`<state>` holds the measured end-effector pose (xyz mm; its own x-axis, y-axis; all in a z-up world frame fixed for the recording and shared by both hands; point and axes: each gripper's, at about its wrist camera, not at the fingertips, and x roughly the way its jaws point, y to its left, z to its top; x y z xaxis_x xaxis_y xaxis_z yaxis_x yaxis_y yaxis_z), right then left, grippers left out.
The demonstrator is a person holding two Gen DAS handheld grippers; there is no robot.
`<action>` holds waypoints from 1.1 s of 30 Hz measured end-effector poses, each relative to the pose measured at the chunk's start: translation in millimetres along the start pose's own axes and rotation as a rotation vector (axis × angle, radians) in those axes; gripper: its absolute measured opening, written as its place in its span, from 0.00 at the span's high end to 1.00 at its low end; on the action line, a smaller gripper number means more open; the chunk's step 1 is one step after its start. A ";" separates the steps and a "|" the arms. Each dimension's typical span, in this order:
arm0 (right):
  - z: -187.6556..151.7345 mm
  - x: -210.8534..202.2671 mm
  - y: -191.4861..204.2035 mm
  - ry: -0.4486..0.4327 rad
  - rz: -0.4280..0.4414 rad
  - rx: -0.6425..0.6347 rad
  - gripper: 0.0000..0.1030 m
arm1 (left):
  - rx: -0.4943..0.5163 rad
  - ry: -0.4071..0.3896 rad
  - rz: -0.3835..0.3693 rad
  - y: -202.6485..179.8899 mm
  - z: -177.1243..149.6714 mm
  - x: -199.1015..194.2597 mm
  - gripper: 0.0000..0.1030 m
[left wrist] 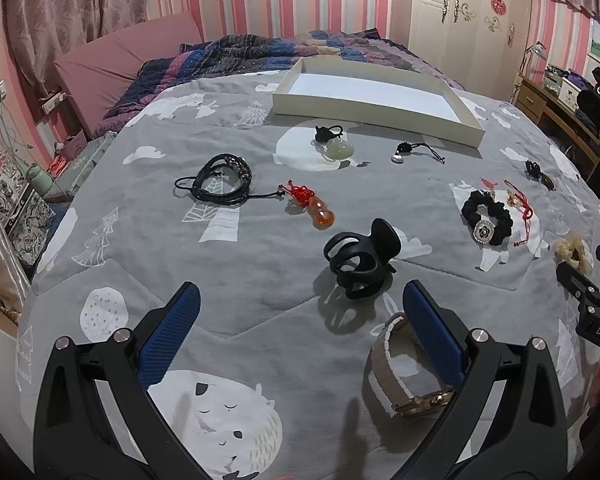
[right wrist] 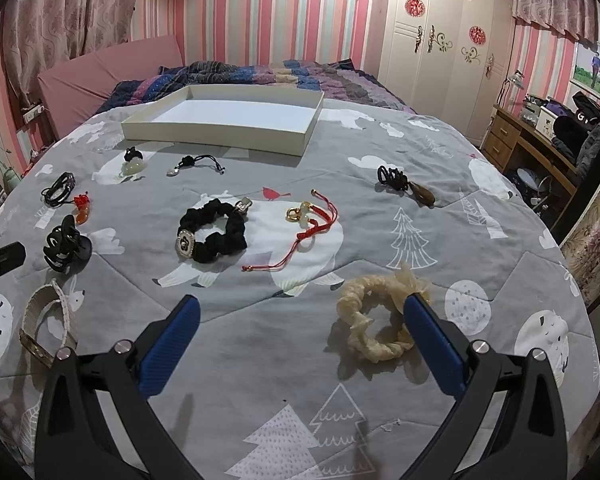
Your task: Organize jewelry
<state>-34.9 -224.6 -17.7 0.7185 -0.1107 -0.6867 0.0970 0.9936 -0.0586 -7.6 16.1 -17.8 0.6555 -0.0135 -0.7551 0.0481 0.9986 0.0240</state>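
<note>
Jewelry lies spread on a grey bedspread. My left gripper [left wrist: 300, 300] is open and empty, just short of a black claw clip [left wrist: 358, 266]; a beige-strap watch [left wrist: 404, 368] lies by its right finger. Farther off lie an orange gourd charm [left wrist: 320, 212], a black cord bracelet [left wrist: 220, 180], a pale gourd pendant [left wrist: 338, 148] and a black scrunchie [left wrist: 488, 218]. A white tray [left wrist: 380, 114] stands empty at the back. My right gripper [right wrist: 300, 312] is open and empty, with a cream scrunchie [right wrist: 376, 320] beside its right finger. The black scrunchie [right wrist: 214, 234], a red cord bracelet [right wrist: 312, 224] and the tray [right wrist: 220, 130] lie ahead.
A brown teardrop pendant on black cord [right wrist: 408, 186] lies to the right. A folded quilt [right wrist: 260, 74] and pink headboard [right wrist: 100, 76] are behind the tray. A wooden desk [right wrist: 540, 148] stands off the bed's right side, a wardrobe [right wrist: 440, 40] at the back.
</note>
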 end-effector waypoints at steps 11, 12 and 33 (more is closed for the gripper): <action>8.8 13.2 2.4 0.019 0.021 -0.004 0.02 | -0.008 0.019 -0.014 2.3 7.2 11.0 0.03; 12.7 14.8 3.0 0.018 0.020 -0.004 0.02 | -0.008 0.020 -0.019 2.7 9.5 11.8 0.03; 94.4 46.7 45.1 -0.002 0.116 -0.112 0.02 | -0.014 0.017 -0.013 10.2 75.2 32.5 0.03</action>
<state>68.1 -187.3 16.1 0.7218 0.0049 -0.6920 -0.0641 0.9962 -0.0598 70.9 21.9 7.2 0.6417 -0.0257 -0.7665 0.0460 0.9989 0.0051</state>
